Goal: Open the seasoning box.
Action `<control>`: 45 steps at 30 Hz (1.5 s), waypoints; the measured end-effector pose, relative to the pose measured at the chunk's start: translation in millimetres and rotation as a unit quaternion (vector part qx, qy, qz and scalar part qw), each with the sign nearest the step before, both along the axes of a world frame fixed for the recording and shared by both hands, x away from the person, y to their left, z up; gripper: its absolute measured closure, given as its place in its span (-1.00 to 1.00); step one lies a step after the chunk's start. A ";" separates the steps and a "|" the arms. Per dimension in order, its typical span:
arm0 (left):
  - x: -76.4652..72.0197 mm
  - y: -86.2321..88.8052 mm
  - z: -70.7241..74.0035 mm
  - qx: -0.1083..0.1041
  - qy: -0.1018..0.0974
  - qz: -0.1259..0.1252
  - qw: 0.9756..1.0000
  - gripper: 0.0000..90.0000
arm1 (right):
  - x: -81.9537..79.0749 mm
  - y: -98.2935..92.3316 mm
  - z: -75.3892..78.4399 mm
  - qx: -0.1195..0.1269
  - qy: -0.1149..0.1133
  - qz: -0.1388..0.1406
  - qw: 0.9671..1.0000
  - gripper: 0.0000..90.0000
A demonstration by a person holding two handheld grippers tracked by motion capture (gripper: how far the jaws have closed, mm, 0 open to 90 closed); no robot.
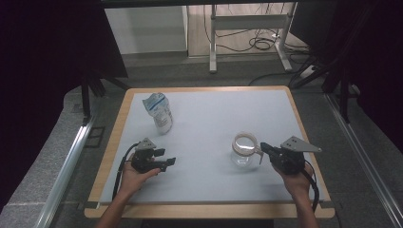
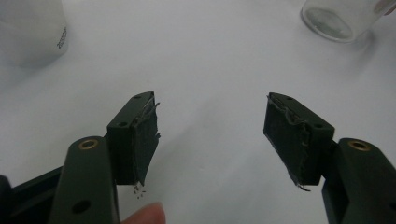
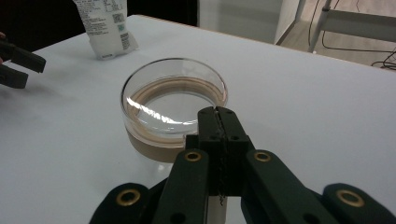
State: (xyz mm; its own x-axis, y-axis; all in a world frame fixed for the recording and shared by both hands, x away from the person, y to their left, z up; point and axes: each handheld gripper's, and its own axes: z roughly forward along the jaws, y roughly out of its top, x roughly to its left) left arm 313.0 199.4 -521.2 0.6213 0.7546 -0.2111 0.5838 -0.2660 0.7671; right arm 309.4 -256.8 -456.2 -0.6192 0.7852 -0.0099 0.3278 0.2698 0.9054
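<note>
Two tools low near table's front edge, left tool released, right tool clenched beside glass jar.

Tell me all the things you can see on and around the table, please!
table: one, white top with a wooden edge, in the middle.
pouch: one, white and bluish, standing at the far left of the table.
glass jar: one, clear, open top, near right of the table.
desk frame: one, pale metal, on the floor behind, with black cables beside it.
left gripper: one, black, jaws apart, nothing between them.
right gripper: one, black, jaws pressed together, at the jar's side.
hands: two, each holding a gripper.
</note>
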 end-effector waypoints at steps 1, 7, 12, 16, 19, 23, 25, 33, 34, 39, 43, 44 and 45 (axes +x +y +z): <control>0.0 -0.2 -0.1 0.000 0.000 0.000 1.000 -0.23 | 0.0 -0.2 -0.2 0.000 0.000 0.000 1.000 1.00; 1.7 -7.1 3.5 -0.005 -0.006 -0.007 1.000 -0.04 | -0.1 -0.5 -1.9 -0.002 0.001 -0.001 1.000 1.00; 7.0 -23.2 15.5 -0.019 -0.027 -0.030 0.999 0.45 | 0.1 -0.5 -1.9 -0.002 0.001 0.000 1.000 1.00; 13.2 -45.6 29.9 -0.031 -0.051 -0.058 0.997 0.95 | 0.6 -1.0 -2.1 -0.002 0.000 0.000 1.000 1.00; 19.3 -63.6 37.6 -0.025 -0.057 -0.077 0.995 0.99 | 0.6 -1.3 -2.2 -0.002 0.000 0.000 1.000 1.00; 27.6 -82.6 42.6 -0.021 -0.057 -0.097 0.993 1.00 | 0.5 -1.6 -2.4 -0.001 0.000 0.001 1.000 1.00; 30.5 -91.5 44.2 -0.022 -0.056 -0.103 0.993 1.00 | 0.4 -1.5 -2.4 -0.002 0.000 0.000 1.000 1.00; 43.0 -135.0 55.0 -0.017 -0.058 -0.147 0.987 1.00 | 0.5 -1.5 -2.6 -0.001 -0.001 0.000 1.000 1.00; 43.0 -135.0 55.0 -0.017 -0.058 -0.147 0.987 1.00 | 0.5 -1.6 -2.7 -0.001 -0.001 0.001 1.000 1.00; 47.5 -154.6 57.7 -0.015 -0.057 -0.160 0.985 1.00 | 0.6 -1.8 -2.9 0.001 -0.001 0.001 1.000 1.00; 49.9 -167.2 58.1 -0.009 -0.056 -0.169 0.984 1.00 | 0.4 -2.1 -3.1 0.000 0.001 0.002 1.000 1.00; 50.5 -170.8 58.6 -0.008 -0.056 -0.172 0.983 1.00 | 0.2 -2.0 -3.1 0.000 0.001 0.002 1.000 1.00; 50.5 -172.1 59.0 -0.009 -0.057 -0.173 0.983 1.00 | 0.1 -1.9 -3.0 0.000 0.000 0.003 1.000 1.00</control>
